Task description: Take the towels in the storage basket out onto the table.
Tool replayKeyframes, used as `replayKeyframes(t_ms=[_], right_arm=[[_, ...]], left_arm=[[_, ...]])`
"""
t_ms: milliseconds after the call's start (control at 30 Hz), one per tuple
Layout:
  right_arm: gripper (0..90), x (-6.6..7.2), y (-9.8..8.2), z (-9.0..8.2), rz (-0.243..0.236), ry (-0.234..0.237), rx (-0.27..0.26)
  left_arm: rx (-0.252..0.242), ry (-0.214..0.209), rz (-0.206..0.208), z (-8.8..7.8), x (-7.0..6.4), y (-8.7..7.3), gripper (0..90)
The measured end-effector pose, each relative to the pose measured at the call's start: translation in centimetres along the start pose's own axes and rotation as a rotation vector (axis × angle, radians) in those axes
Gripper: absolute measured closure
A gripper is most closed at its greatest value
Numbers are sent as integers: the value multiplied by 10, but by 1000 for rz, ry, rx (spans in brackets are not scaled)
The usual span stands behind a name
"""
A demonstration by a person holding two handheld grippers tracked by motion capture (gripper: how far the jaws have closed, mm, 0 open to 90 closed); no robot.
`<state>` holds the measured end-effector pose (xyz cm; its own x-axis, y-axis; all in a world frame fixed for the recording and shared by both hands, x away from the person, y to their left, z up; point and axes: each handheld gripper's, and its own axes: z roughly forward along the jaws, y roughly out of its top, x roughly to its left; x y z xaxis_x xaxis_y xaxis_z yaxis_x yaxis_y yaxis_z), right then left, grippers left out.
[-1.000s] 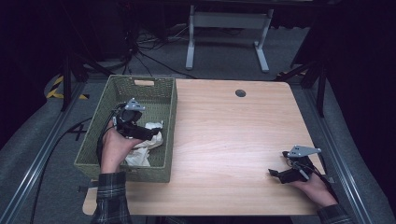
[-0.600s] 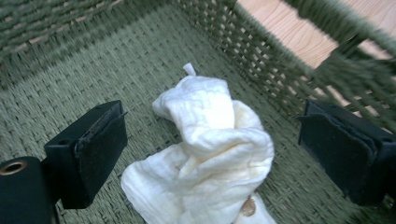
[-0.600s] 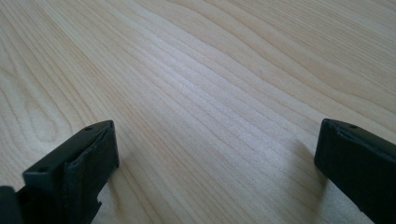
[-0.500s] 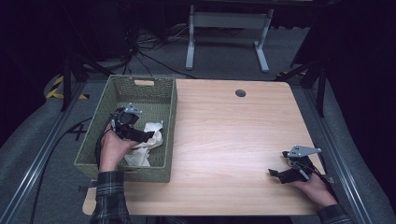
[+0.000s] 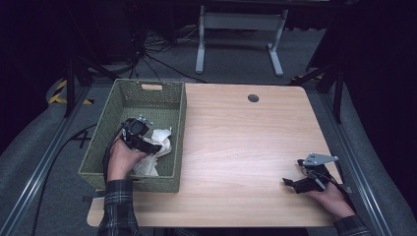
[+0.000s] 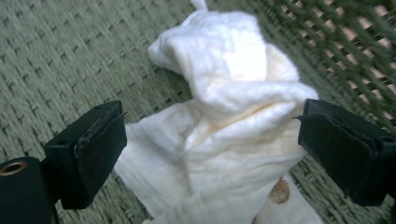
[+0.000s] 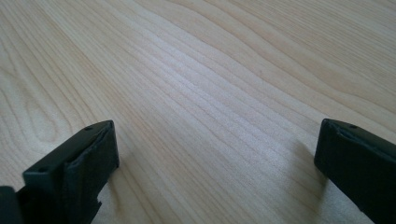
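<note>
The left gripper [image 6: 210, 140] is reaching down into the green woven basket [image 5: 123, 105] at the worktop's [image 5: 236, 142] left side, its fingers [image 6: 88, 149] standing wide apart on either side of a crumpled white cloth [image 6: 224, 116] without closing on it. The left gripper view is showing a small brown stain on the cloth (too small to make out from the high view). The right gripper [image 5: 295, 183] is resting low near the worktop's front right corner, fingers [image 7: 74, 172] spread wide over bare wood and holding nothing.
</note>
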<state>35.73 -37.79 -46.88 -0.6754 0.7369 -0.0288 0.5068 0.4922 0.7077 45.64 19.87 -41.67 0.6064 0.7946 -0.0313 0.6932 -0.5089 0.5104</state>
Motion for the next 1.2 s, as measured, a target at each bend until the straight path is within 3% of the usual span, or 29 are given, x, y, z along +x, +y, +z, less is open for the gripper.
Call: replayKeyframes(t_ms=[267, 600, 933, 1067, 1100, 1200], right_arm=[[0, 0, 0, 0, 0, 0, 0], [0, 0, 0, 0, -1, 0, 0], [0, 0, 0, 0, -1, 3, 0], [0, 0, 0, 0, -2, 2, 0], [0, 0, 0, 0, -2, 2, 0], [0, 0, 0, 0, -2, 2, 0]], left_arm=[[71, -34, -8, 9, 1, -1, 117], [169, -33, -12, 21, 0, -3, 104], [192, -30, 0, 27, -2, -5, 82], [197, -37, 14, 25, -3, -4, 188], [196, -59, 32, 22, -4, -3, 233], [188, -73, 30, 18, -6, -3, 391]])
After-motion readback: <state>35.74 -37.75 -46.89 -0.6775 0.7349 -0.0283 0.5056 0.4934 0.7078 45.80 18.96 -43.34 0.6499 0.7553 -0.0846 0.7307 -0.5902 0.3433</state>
